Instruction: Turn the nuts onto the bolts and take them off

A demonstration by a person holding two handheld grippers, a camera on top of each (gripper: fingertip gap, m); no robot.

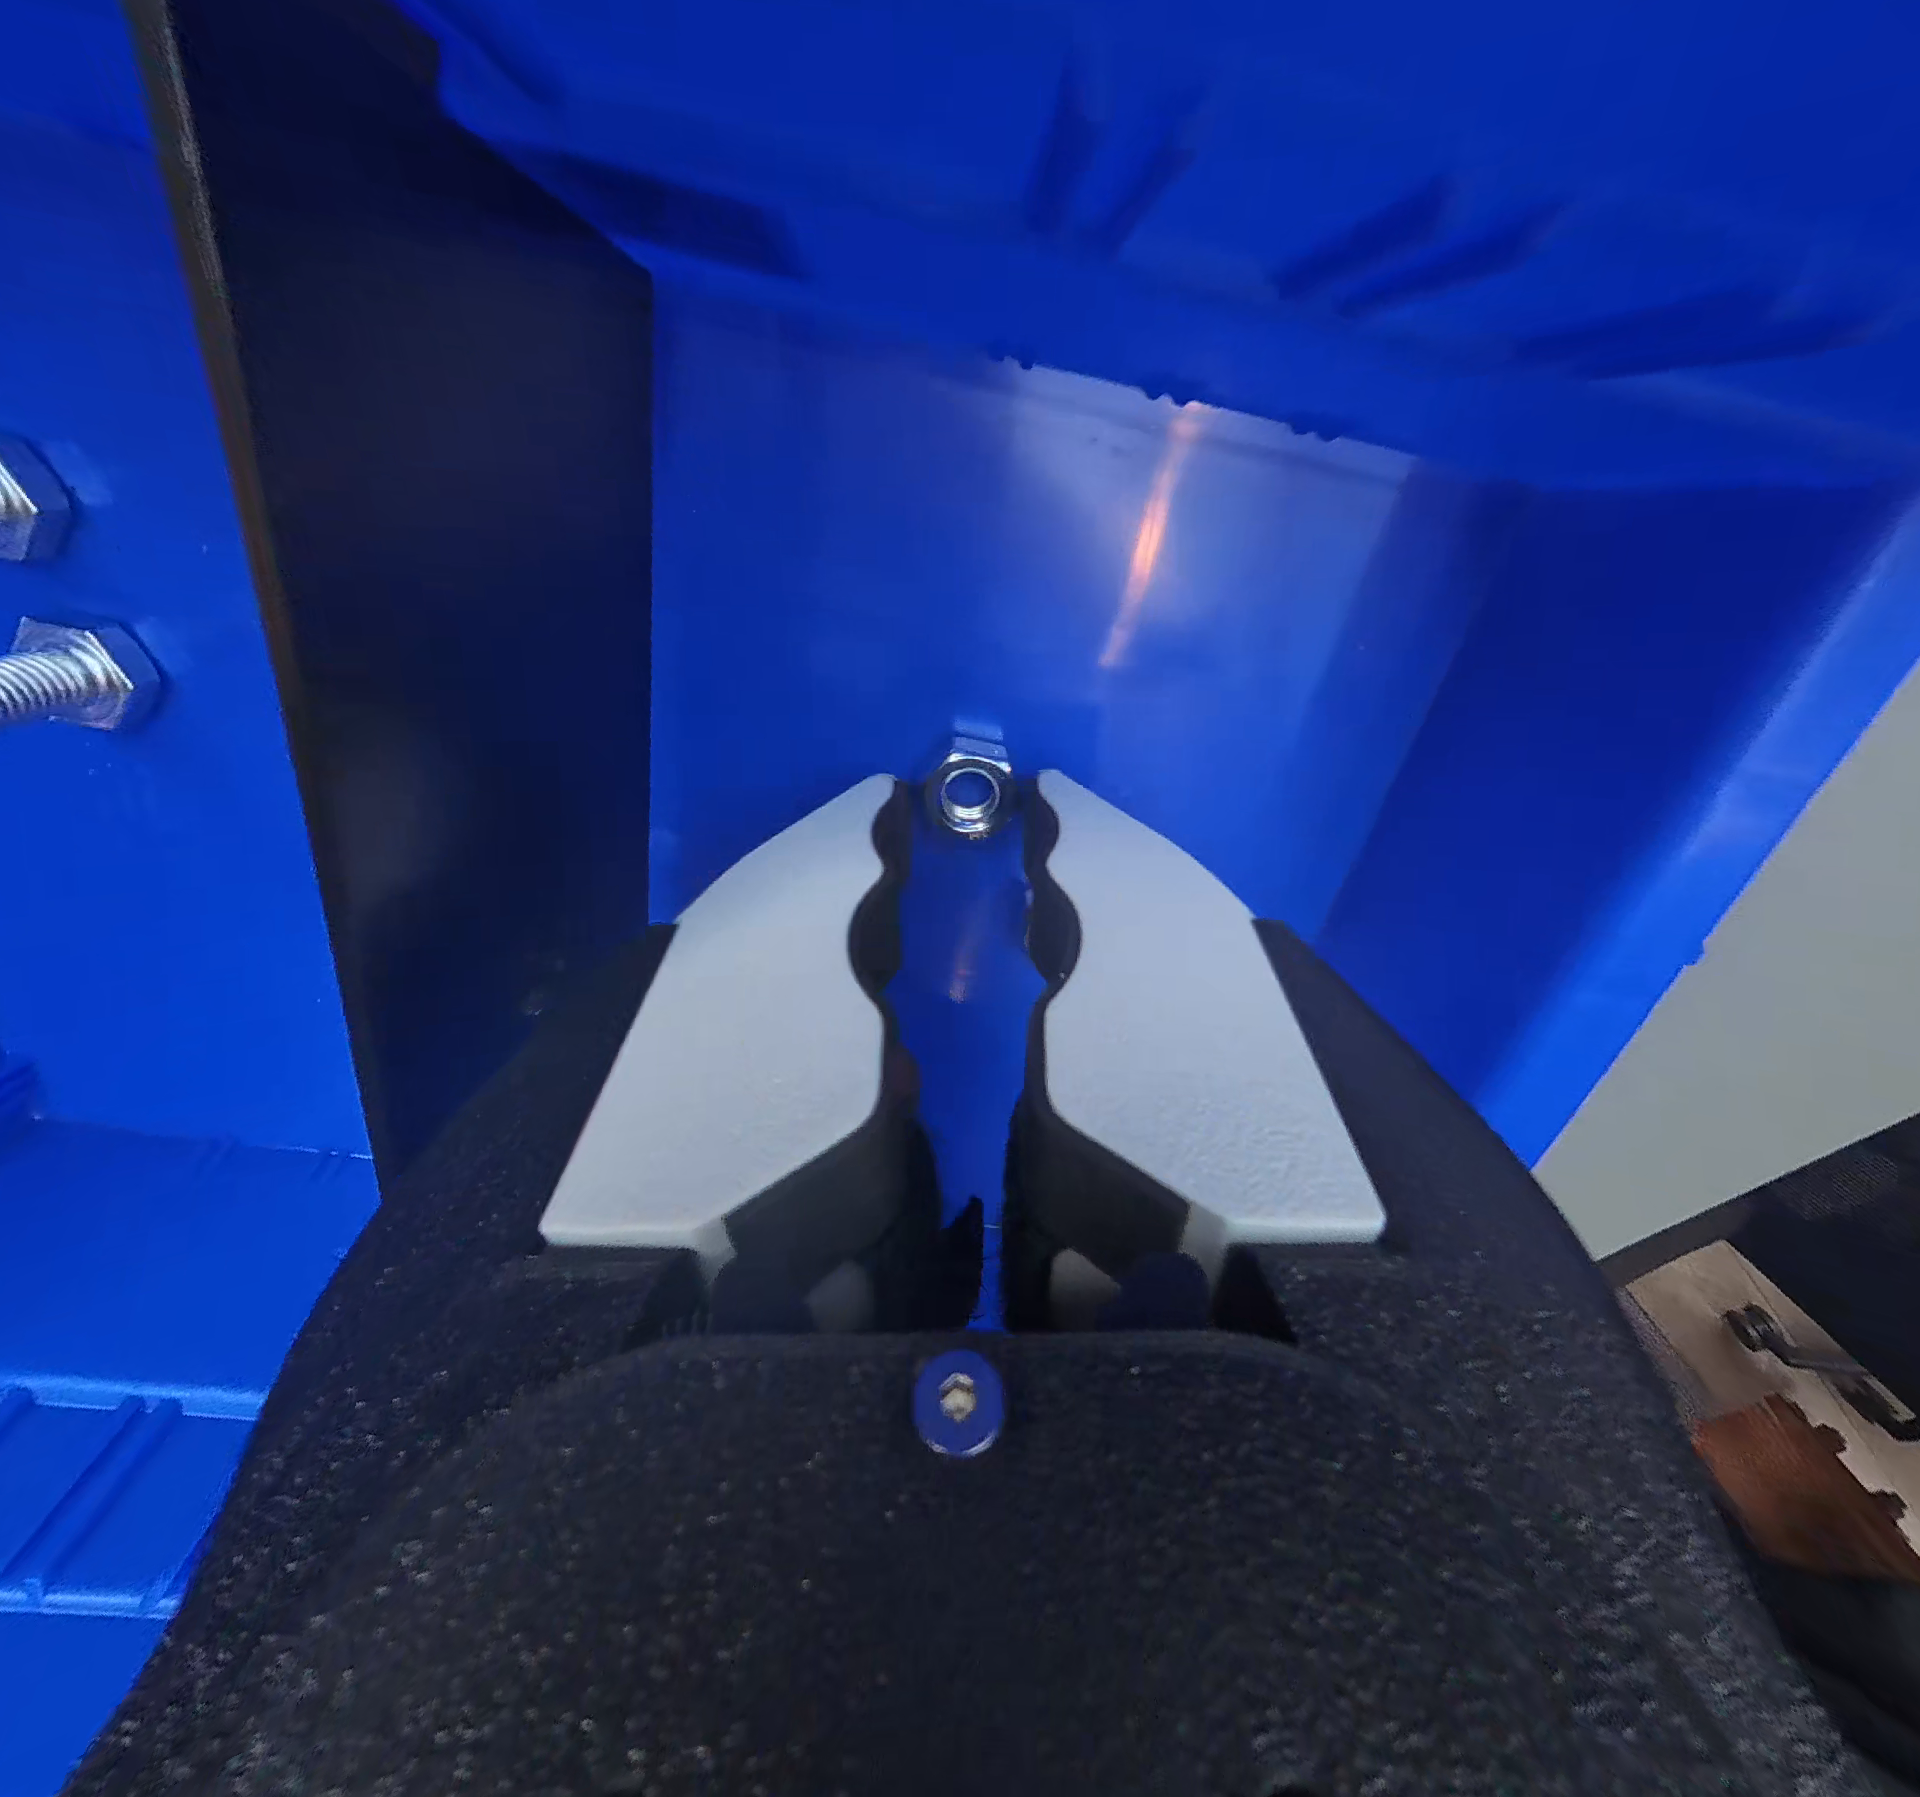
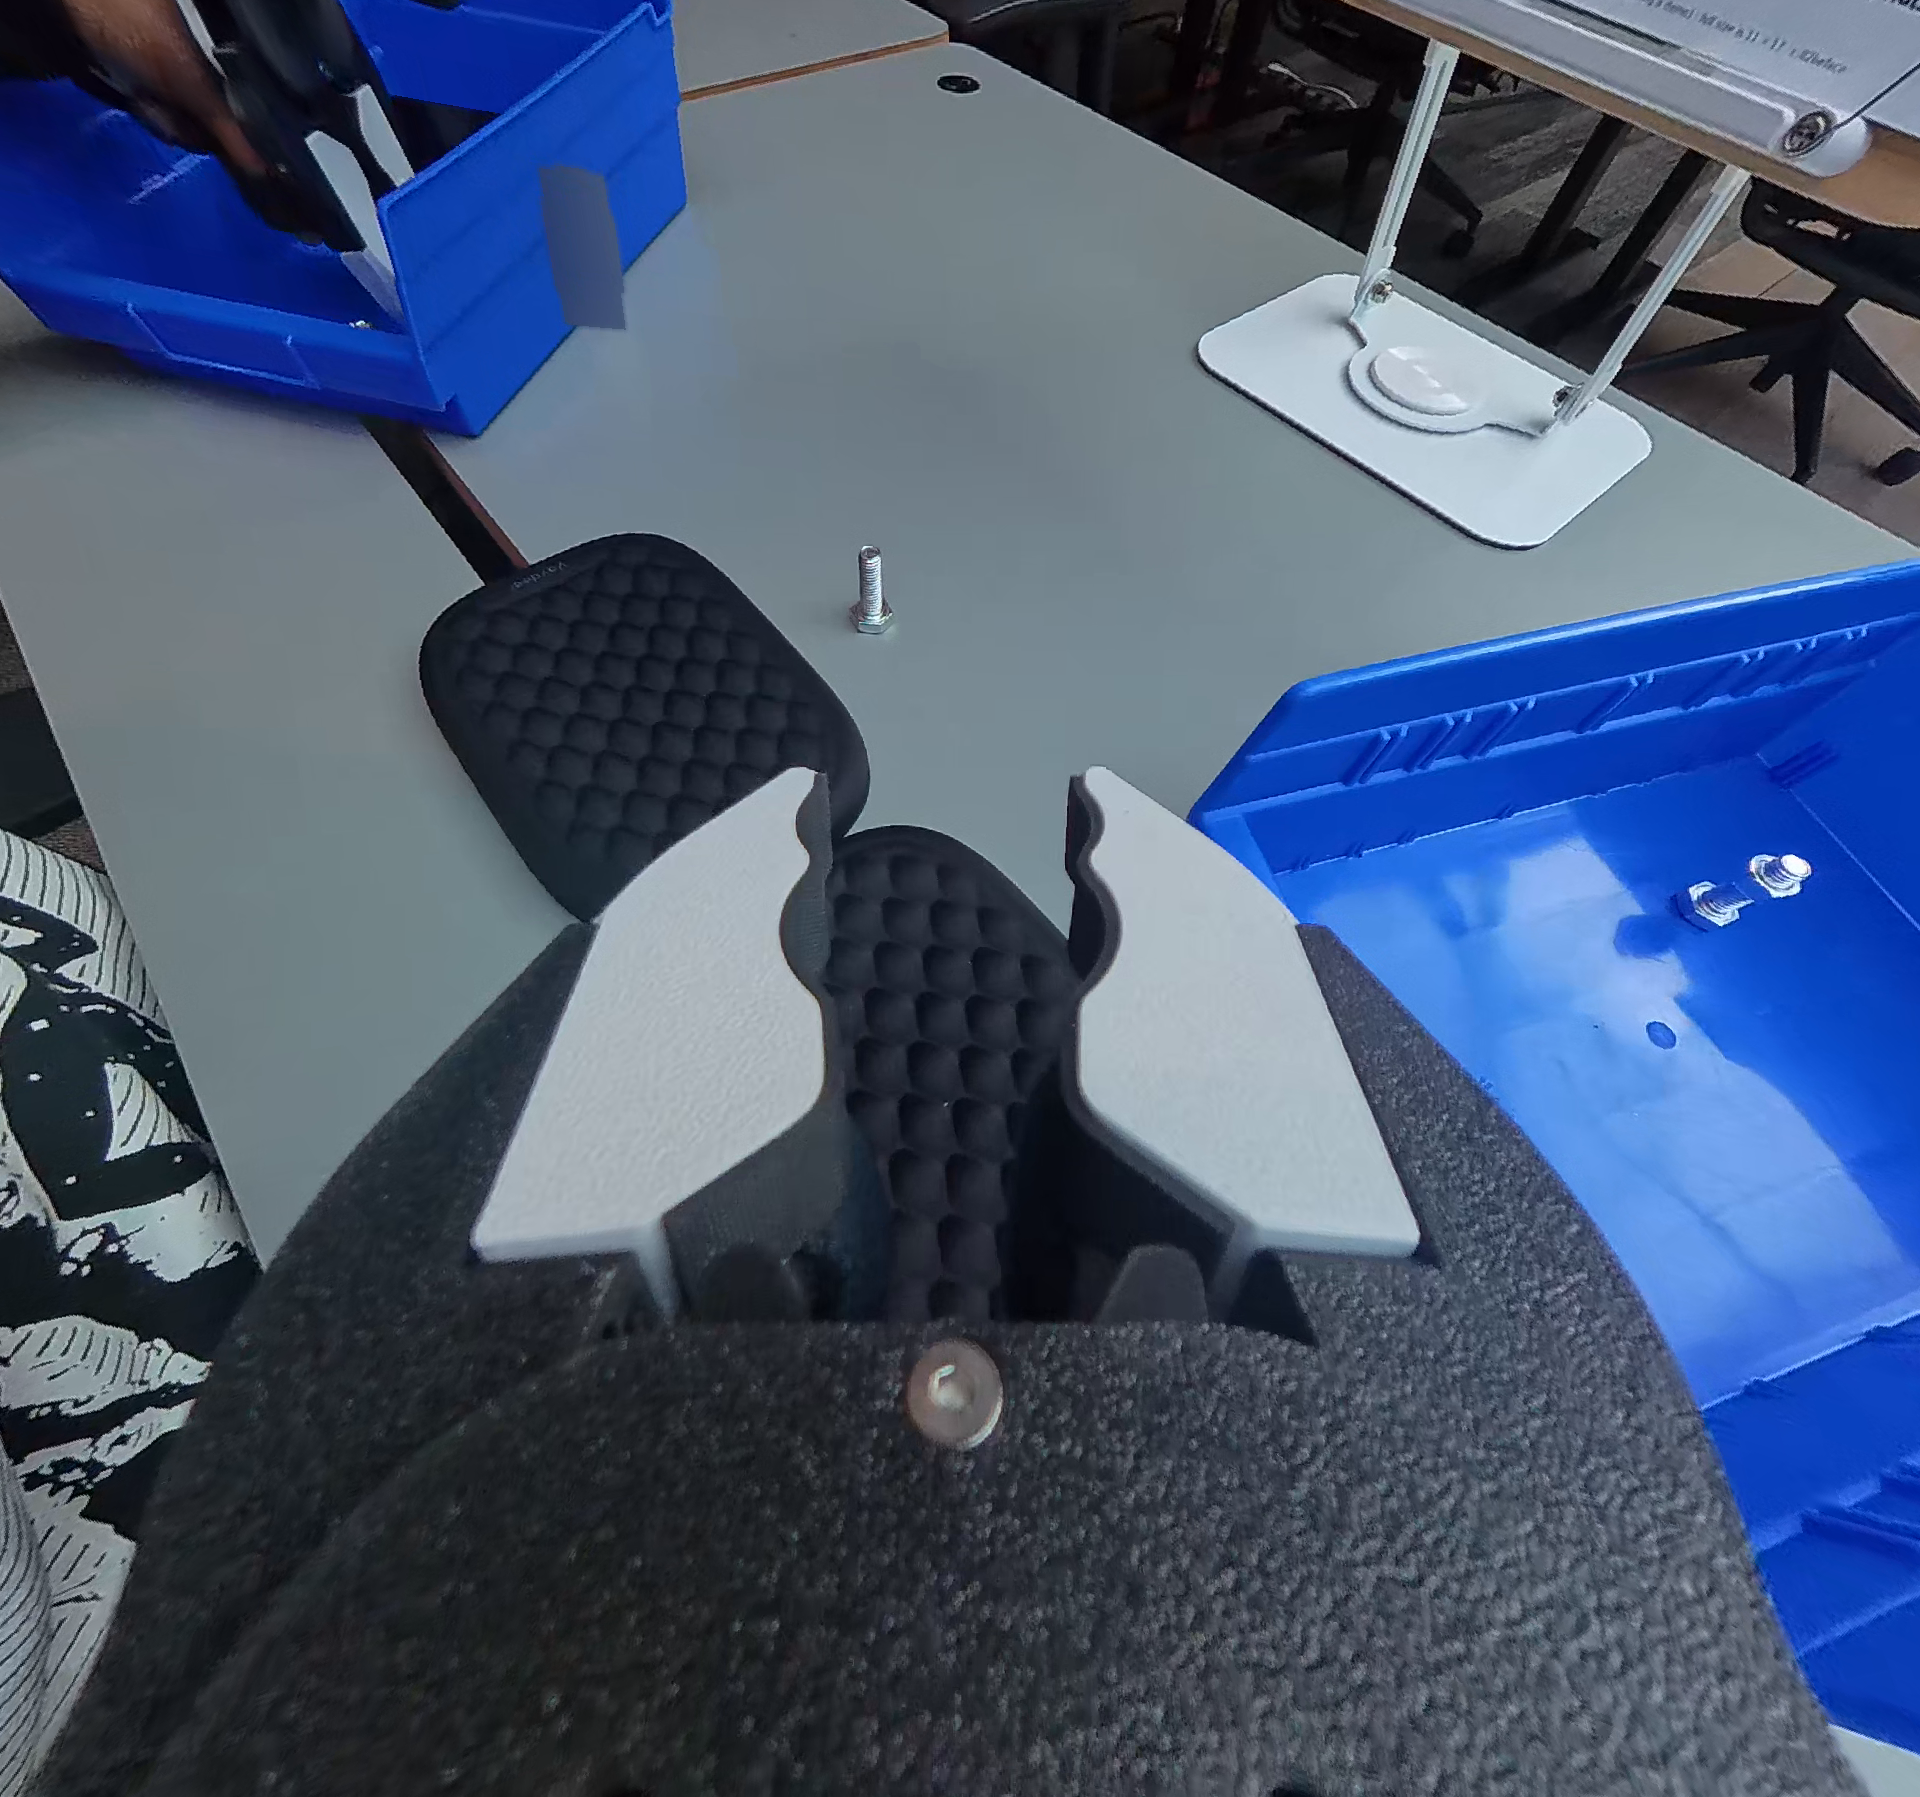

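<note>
Left claw (image 1: 968, 797) pinches a nut (image 1: 967, 795) by its flats (small, hard, slippery steel); right claw (image 2: 948, 812) gapes empty, near a bolt (image 2: 871, 590) standing on the surface (image 2: 1039, 376).

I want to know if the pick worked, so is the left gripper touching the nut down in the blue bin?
Touching. In the left wrist view the left gripper has its fingertips closed against both sides of the nut, with no gap visible, over the floor of the blue bin.

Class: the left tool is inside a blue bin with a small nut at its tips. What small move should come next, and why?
Probably lift the left tool straight up out of the blue plastic bin. The small silver hex nut appears pinched between its tips, and a silver bolt stands head-down on the grey table.
</note>
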